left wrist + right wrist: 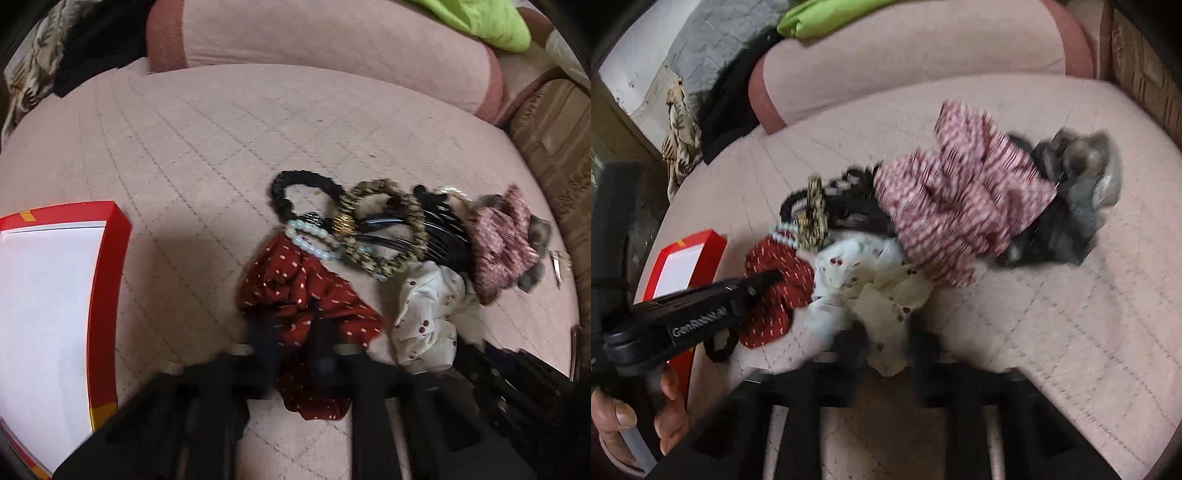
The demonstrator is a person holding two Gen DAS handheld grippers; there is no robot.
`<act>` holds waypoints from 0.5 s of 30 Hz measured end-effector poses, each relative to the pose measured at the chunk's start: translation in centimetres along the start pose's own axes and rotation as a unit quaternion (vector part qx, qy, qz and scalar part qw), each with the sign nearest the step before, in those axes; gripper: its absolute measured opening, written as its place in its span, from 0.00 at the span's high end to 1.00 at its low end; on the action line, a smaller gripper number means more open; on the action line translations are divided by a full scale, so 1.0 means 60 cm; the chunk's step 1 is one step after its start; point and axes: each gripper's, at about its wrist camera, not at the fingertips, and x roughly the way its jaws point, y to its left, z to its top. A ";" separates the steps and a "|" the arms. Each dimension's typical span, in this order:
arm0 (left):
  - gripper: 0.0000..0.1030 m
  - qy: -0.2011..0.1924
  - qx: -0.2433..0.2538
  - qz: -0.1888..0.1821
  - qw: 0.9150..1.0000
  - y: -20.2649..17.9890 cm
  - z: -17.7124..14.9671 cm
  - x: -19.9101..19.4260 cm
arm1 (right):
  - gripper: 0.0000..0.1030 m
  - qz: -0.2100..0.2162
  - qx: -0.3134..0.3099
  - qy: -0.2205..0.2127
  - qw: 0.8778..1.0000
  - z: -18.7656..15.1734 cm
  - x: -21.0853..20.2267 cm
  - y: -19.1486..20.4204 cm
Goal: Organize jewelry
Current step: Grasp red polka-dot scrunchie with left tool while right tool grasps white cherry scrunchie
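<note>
A heap of hair ties and jewelry lies on a pink quilted cushion (184, 147). My left gripper (293, 347) is shut on the near edge of a dark red dotted scrunchie (303, 291), with red cloth bunched between its fingers. From the right wrist view, the left gripper (768, 277) reaches in from the left onto that red scrunchie (775, 266). My right gripper (886, 343) is shut on the near folds of a white cherry-print scrunchie (857, 273), which lies just right of the red one (424, 314). A red box (110, 258) with a white inside sits at the left.
Behind the two scrunchies lie a black hair tie (295, 184), a leopard-print tie (388, 229), a pale bead bracelet (310, 240), a black comb (443, 229), a pink patterned scrunchie (960, 192) and a grey fuzzy piece (1082, 173). A pink bolster (332, 37) borders the back.
</note>
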 end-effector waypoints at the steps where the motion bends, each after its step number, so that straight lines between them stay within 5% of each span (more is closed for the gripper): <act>1: 0.93 -0.001 -0.006 -0.006 1.000 0.001 -0.004 -0.007 | 0.87 0.000 0.000 -0.003 1.000 -0.002 -0.004 0.000; 11: 0.93 -0.067 -0.005 -0.022 0.997 0.007 -0.073 -0.181 | 0.89 0.018 -0.020 -0.040 0.999 -0.025 -0.121 0.038; 15: 0.93 -0.088 -0.021 -0.007 0.996 0.062 -0.092 -0.249 | 0.89 0.034 -0.039 -0.053 0.997 -0.031 -0.162 0.076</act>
